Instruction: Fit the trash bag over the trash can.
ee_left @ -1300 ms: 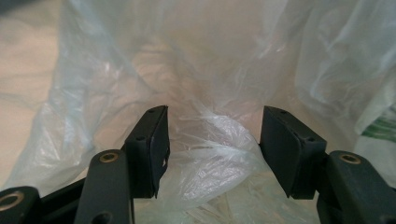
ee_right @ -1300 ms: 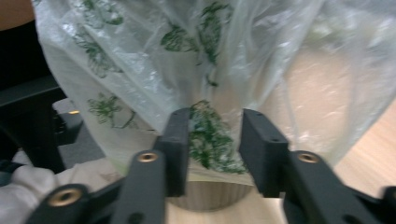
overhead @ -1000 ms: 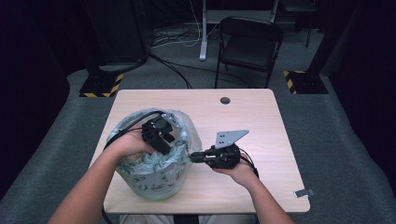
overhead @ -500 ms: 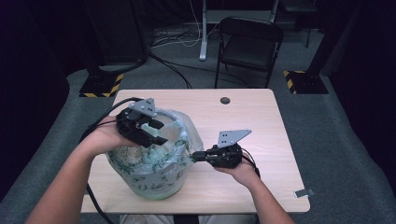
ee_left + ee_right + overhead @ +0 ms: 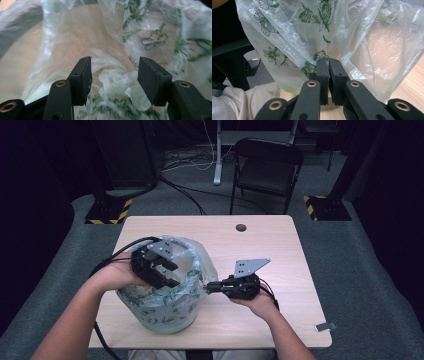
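A clear plastic bag (image 5: pixel 165 307) printed with green flowers stands puffed up on the table's near left, apparently over a round tub. My left gripper (image 5: pixel 170 275) hovers over the bag's mouth at its left rim. In the left gripper view this gripper (image 5: pixel 113 77) is open; its jaws have just been closing a little, with crumpled bag film (image 5: pixel 150 37) lying beyond the gap and nothing pinched. My right gripper (image 5: pixel 206 287) reaches in level from the right. It is shut (image 5: pixel 328 67) on the bag's (image 5: pixel 294 37) edge, pulling the film taut.
The wooden table (image 5: pixel 280 240) has bare room to the right and back. A small dark round cap (image 5: pixel 241 227) sits near the far edge. A folding chair (image 5: pixel 267 170) stands behind the table. A small tag (image 5: pixel 325 326) lies at the near right corner.
My left gripper has risen and shifted left, from the bag's middle to above its left rim, and has turned. The right gripper has kept its hold in place.
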{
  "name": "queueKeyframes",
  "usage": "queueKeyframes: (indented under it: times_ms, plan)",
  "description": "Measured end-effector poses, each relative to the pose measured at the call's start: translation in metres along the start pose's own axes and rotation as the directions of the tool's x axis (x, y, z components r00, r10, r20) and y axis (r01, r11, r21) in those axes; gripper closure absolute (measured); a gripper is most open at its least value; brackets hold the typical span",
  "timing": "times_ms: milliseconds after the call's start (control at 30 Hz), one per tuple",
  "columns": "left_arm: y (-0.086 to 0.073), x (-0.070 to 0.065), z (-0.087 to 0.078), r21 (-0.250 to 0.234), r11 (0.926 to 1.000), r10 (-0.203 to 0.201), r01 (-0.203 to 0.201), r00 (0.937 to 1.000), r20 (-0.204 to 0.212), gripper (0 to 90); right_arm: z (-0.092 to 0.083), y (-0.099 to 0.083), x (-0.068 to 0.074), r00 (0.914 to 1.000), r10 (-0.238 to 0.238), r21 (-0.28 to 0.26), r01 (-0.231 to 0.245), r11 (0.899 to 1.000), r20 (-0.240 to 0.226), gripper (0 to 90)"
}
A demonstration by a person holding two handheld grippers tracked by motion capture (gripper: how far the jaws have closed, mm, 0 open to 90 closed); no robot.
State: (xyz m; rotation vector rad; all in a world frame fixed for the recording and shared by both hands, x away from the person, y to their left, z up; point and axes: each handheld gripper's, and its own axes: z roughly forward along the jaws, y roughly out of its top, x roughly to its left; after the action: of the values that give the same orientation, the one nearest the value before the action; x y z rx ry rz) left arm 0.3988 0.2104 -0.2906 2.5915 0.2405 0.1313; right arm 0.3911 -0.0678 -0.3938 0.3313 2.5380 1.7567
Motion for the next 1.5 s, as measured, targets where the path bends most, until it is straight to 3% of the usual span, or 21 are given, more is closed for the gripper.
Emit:
queueKeyframes:
  times_ms: [133,367,567,733,1000,1100,1200,1367,1500]
  plan:
    - [0.003,0.002,0.017,0.046,0.9988,0.012,-0.013,0.9997,0.023,45.4,-0.002,0.000,-0.001,1.0000,0.000,-0.006,0.000,1.000,0.002,86.6]
    - [0.001,0.011,0.038,0.116,0.9930,-0.027,0.023,0.9991,0.034,47.0,-0.001,0.000,0.001,1.0000,-0.006,-0.004,0.006,1.000,-0.002,86.6]
    - [0.002,0.014,0.048,0.149,0.9883,-0.044,0.036,0.9978,0.051,47.7,0.000,0.000,0.001,1.0000,-0.007,0.001,0.007,1.000,-0.004,86.9]
    - [0.002,0.014,0.058,0.200,0.9793,-0.043,0.030,0.9971,0.062,47.7,0.001,-0.002,0.000,1.0000,-0.002,0.010,0.002,1.000,-0.008,88.1]
    - [0.002,0.017,0.066,0.226,0.9733,-0.060,0.038,0.9940,0.091,47.9,0.003,-0.003,0.000,0.9999,-0.005,0.019,0.005,1.000,-0.011,88.7]
    - [0.002,0.017,0.067,0.224,0.9735,-0.069,0.045,0.9926,0.100,48.1,0.002,-0.003,0.000,0.9999,-0.006,0.016,0.006,1.000,-0.010,88.6]
    - [0.004,0.016,0.061,0.212,0.9766,-0.054,0.038,0.9960,0.070,47.8,0.001,-0.002,0.000,0.9999,-0.008,0.013,0.008,1.000,-0.008,88.6]
    - [0.008,0.018,0.028,0.094,0.9937,-0.058,0.061,0.9978,-0.030,45.9,0.000,-0.002,0.000,1.0000,-0.006,0.008,0.006,1.000,-0.005,88.4]
    - [0.007,0.024,0.005,0.020,0.9949,-0.097,0.099,0.9905,-0.098,45.5,0.000,-0.002,0.000,1.0000,-0.006,0.006,0.006,1.000,-0.004,88.4]
